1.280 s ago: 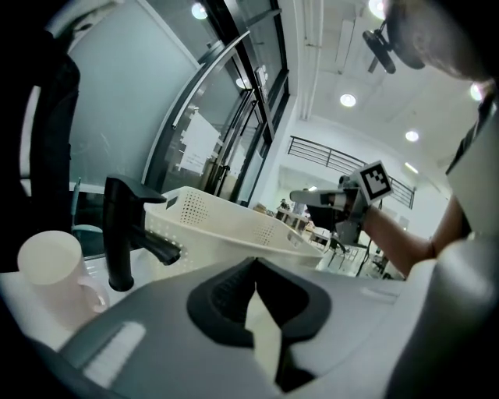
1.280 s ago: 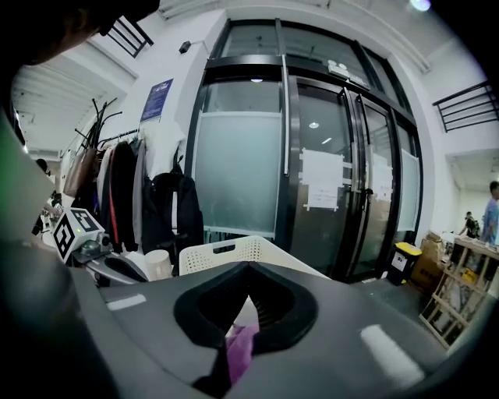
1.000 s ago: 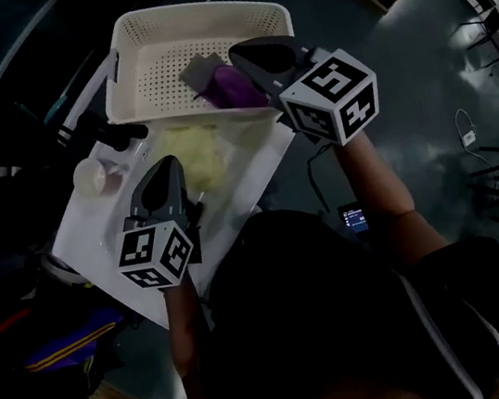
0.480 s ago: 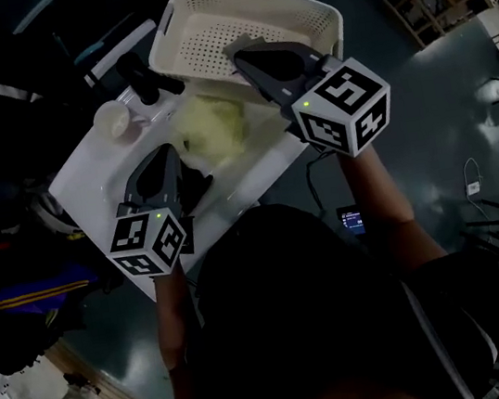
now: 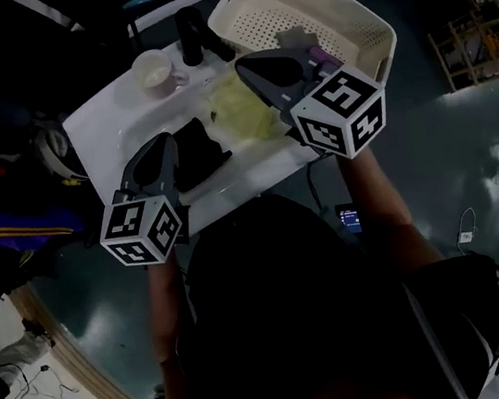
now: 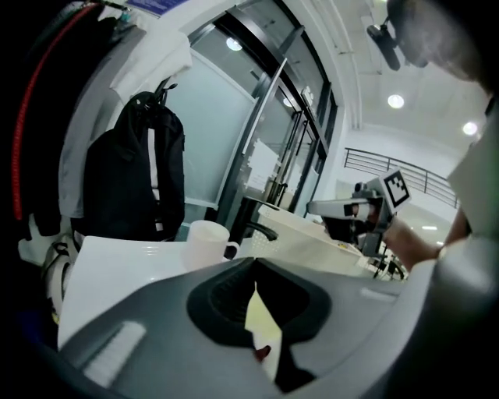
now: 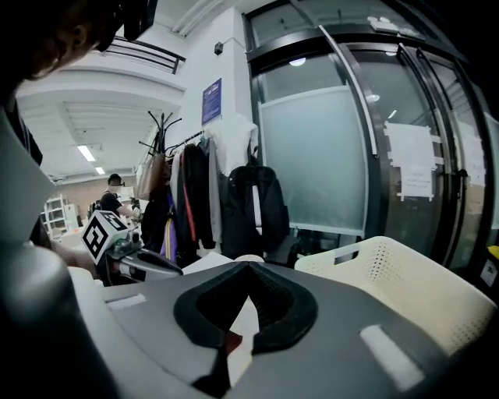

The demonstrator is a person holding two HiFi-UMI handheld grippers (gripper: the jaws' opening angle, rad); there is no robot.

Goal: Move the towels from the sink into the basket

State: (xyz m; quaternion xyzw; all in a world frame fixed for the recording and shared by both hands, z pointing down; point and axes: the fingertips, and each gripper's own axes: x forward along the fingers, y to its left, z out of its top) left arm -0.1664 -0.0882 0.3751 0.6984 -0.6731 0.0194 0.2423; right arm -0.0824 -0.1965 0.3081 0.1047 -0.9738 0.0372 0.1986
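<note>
Empty grippers poised over the sink, between pick-ups

The left gripper (image 5: 165, 141) and right gripper (image 5: 244, 61) have their jaws pressed together on nothing. A yellow towel (image 5: 240, 111) and a dark cloth (image 5: 197, 150) lie in the sink (image 5: 115, 121), ready to be lifted. A purple towel (image 5: 326, 57) is already in the basket (image 5: 352, 13).

No writing here can be read. The blue rectangular wall sign (image 7: 212, 101) up and left of the right gripper (image 7: 248, 266) is too small to make out. So are the white paper sheets (image 7: 413, 171) on the glass door (image 7: 320, 156) above it.
</note>
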